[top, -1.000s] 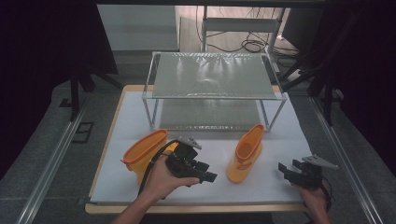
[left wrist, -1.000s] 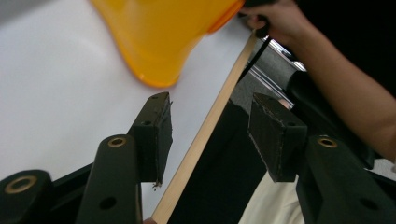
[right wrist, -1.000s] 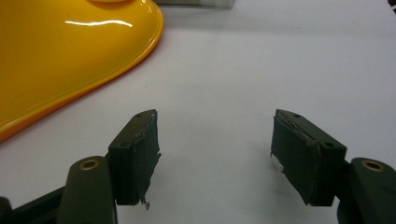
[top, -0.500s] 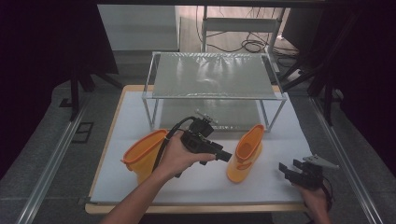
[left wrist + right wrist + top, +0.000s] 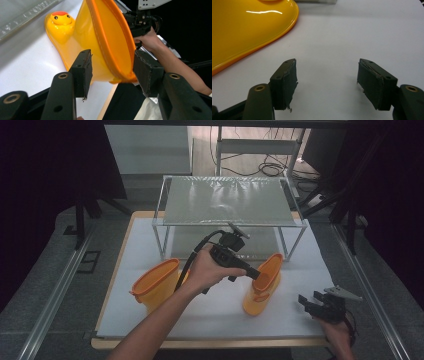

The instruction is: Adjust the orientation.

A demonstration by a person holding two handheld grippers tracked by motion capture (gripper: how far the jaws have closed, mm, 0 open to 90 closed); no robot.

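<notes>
Orange rubber boot (image 5: pixel 261 285), duck-faced at the toe, stands upright with its cuff straddled by the left gripper (image 5: pixel 112 70): jaws wide apart, one inside the opening, one outside, holding nothing yet. For a sound grip, I judge it should seat deeper over the rim before closing. Near the boot's toe, the right gripper (image 5: pixel 327 82) hangs open and empty above the white table (image 5: pixel 352 32).
</notes>
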